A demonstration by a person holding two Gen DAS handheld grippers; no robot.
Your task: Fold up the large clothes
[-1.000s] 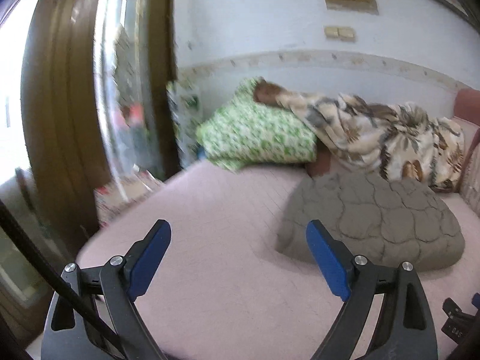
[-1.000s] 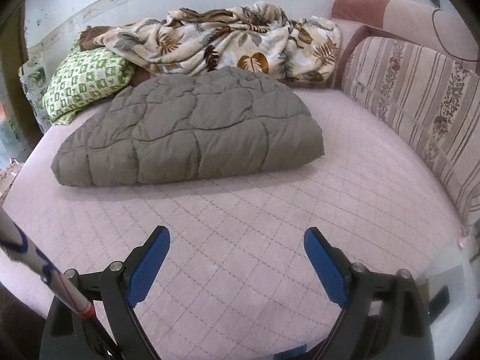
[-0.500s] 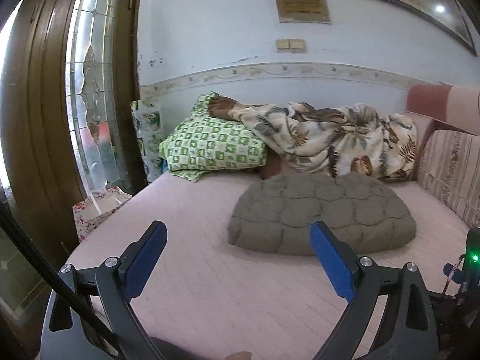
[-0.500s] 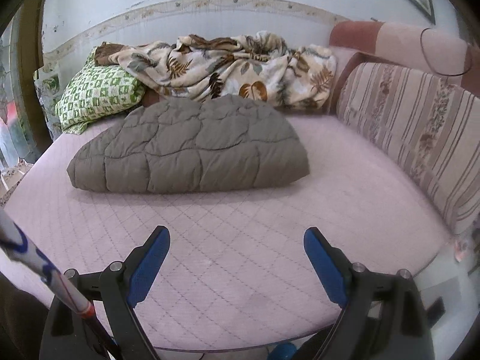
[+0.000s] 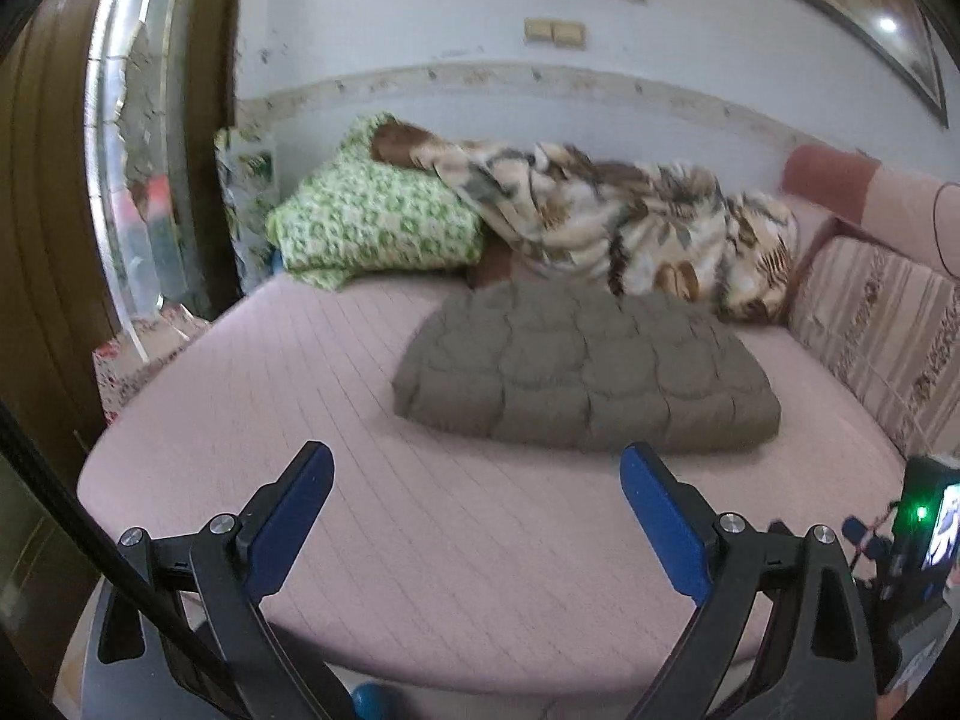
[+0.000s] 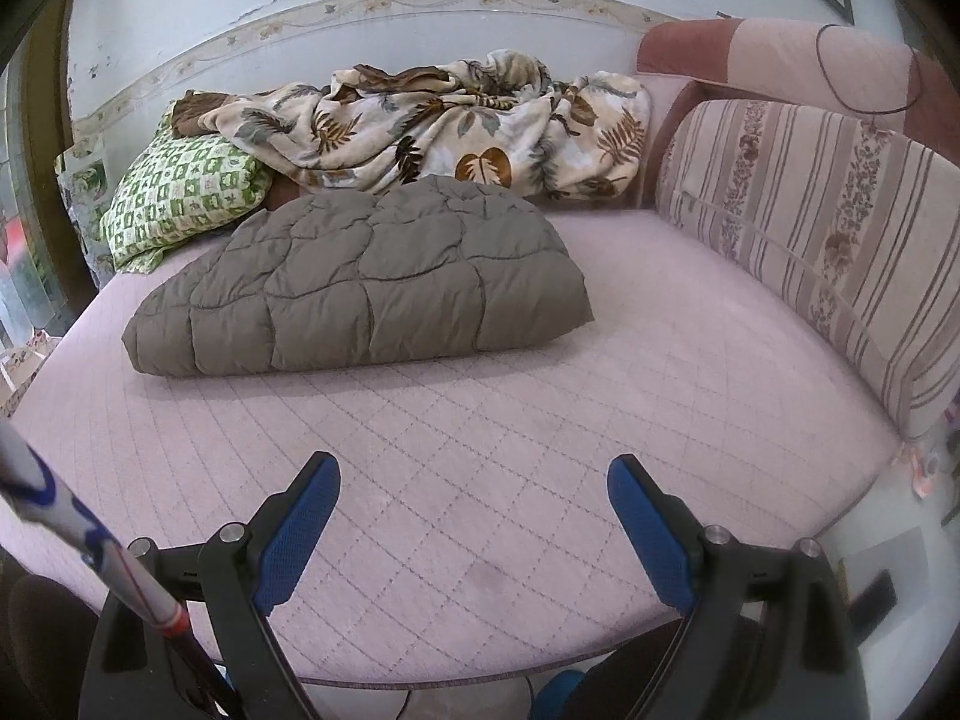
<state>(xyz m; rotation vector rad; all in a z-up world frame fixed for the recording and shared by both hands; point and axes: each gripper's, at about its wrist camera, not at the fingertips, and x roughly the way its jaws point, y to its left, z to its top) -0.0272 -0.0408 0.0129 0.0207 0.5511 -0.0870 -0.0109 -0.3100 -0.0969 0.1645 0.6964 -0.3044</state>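
My left gripper hangs with its blue fingers spread wide and nothing between them, low in the frame over the near edge of the pink quilted mattress; my right gripper is likewise splayed and empty at the bottom of its view. The grey-brown quilted jacket lies folded in a puffy bundle at mid-frame, left of centre in the right view, well apart from both grippers. Behind it, toward the top, sit a green patterned pillow and a crumpled leaf-print blanket (left view is motion-blurred), with a striped cushion at right.
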